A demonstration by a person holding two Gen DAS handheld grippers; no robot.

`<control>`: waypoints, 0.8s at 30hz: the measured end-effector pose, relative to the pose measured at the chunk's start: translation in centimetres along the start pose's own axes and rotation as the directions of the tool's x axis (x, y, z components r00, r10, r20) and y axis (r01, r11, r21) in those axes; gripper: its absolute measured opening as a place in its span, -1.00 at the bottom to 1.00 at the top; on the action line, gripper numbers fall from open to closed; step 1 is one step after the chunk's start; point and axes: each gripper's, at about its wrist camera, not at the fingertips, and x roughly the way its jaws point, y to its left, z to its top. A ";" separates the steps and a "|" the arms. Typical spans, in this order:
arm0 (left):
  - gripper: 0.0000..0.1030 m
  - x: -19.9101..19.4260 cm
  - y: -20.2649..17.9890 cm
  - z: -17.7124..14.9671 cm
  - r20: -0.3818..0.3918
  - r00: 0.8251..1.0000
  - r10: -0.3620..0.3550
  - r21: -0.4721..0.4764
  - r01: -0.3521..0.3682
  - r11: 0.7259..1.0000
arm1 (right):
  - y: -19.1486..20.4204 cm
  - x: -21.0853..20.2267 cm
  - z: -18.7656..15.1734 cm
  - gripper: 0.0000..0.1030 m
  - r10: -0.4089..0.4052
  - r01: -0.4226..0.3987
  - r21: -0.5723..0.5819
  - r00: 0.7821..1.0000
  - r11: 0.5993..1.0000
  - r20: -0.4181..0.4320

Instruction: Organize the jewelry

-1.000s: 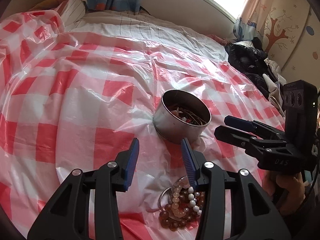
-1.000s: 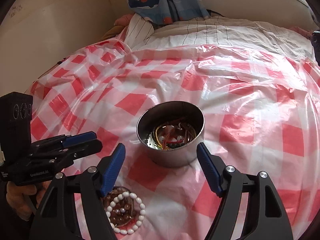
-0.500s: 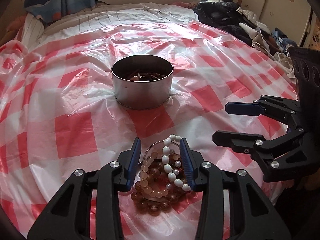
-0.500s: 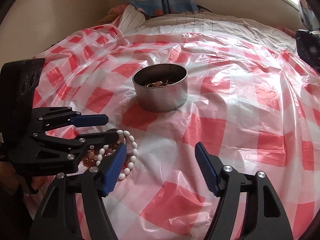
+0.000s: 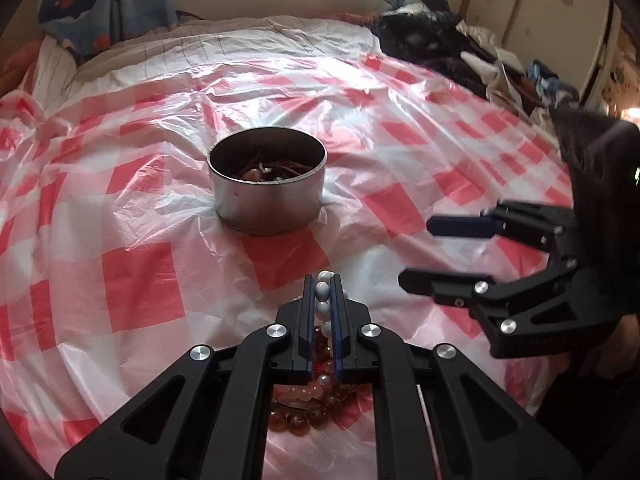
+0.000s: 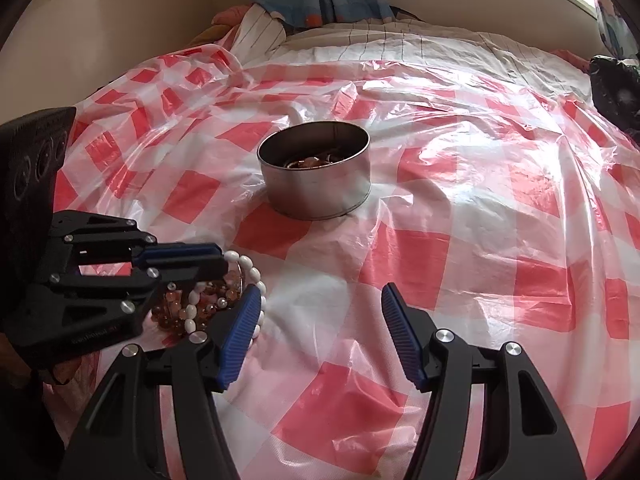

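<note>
Beads (image 5: 322,295), white, are sitting pinched in the left gripper (image 5: 322,284), whose jaws have just been closing, above the bracelet pile (image 5: 304,408) near the tin (image 5: 267,196). Right gripper (image 6: 320,312) is hanging wide, holding nothing.

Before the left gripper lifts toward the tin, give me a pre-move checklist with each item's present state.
1. Left gripper closed on the white bracelet: ok; its fingers have just been closing and beads sit between them.
2. Only the white bracelet caught: cannot tell; amber beads lie tangled under it.
3. Tin upright and open: ok.
4. Room in the tin: ok, jewelry sits low inside.
5. Right gripper open, holding nothing: ok.
6. Path to the tin free: ok, only the plastic sheet between.
</note>
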 end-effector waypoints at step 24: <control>-0.87 0.6 5.2 -0.2 -0.057 0.996 0.066 -0.202 -0.076 0.976 | 2.2 2.3 0.5 -0.90 0.278 -0.278 0.058 0.961 0.959 0.010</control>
